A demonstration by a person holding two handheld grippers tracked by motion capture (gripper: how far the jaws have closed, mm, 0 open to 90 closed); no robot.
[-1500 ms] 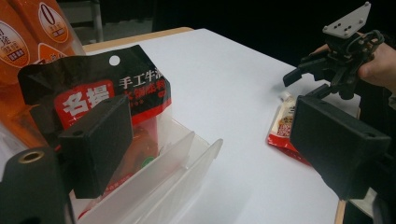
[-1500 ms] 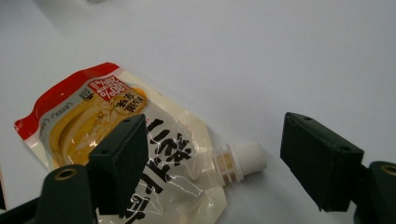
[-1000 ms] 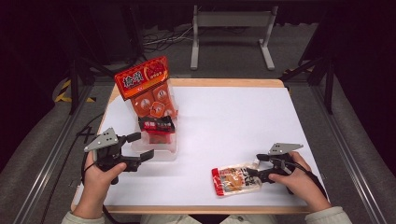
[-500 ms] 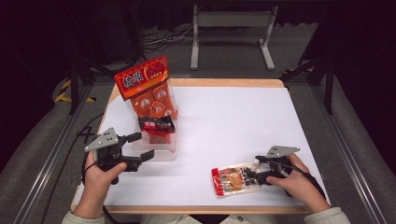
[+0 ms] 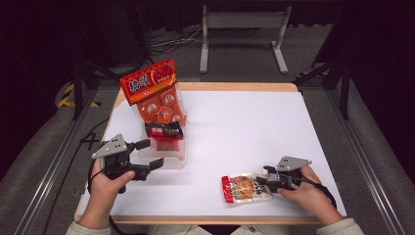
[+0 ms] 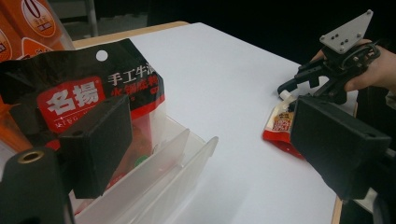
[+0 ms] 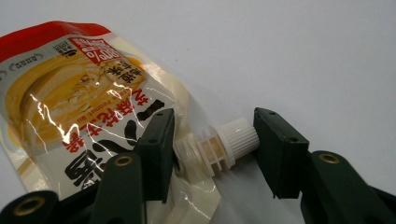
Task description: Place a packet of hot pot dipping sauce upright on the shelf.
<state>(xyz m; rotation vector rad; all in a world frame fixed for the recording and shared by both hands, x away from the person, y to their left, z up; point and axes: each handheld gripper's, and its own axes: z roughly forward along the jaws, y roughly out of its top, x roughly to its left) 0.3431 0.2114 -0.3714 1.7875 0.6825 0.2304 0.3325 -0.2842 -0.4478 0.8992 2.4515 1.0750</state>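
Now, pouch: the spouted sauce pouch [image 5: 245,188] lies flat at the near right of the tabletop [image 5: 254,127].
Right hand-held gripper [image 7: 212,149]: jaws have just been closing around the white spout [image 7: 224,144], narrower than a second ago, one jaw at the cap's end.
Left hand-held gripper [image 5: 147,154]: unmoved, jaws apart, empty, beside the clear organiser [image 5: 169,156].
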